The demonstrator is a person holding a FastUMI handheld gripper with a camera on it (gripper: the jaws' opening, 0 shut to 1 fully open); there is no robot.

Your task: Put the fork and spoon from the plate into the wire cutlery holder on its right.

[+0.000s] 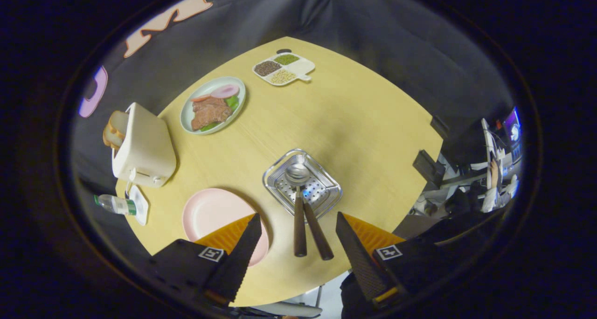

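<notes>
Spoon (297, 188) and, apparently, fork (318, 231) stand in holder (280, 181); plate (210, 211) bare. Gripper (298, 232) fingers spread, holding nothing. Task looks done; next, withdraw clear of handles.

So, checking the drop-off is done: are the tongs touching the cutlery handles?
Apart. The gripper view shows the open tongs flanking both handles, bare table visible on each side.

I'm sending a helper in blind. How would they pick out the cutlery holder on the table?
On the round wooden table, look just ahead of the open gripper, right of the empty pink plate. The holder is a square, shiny wire basket, with a spoon and a second brown handle sticking out toward the fingers.
</notes>
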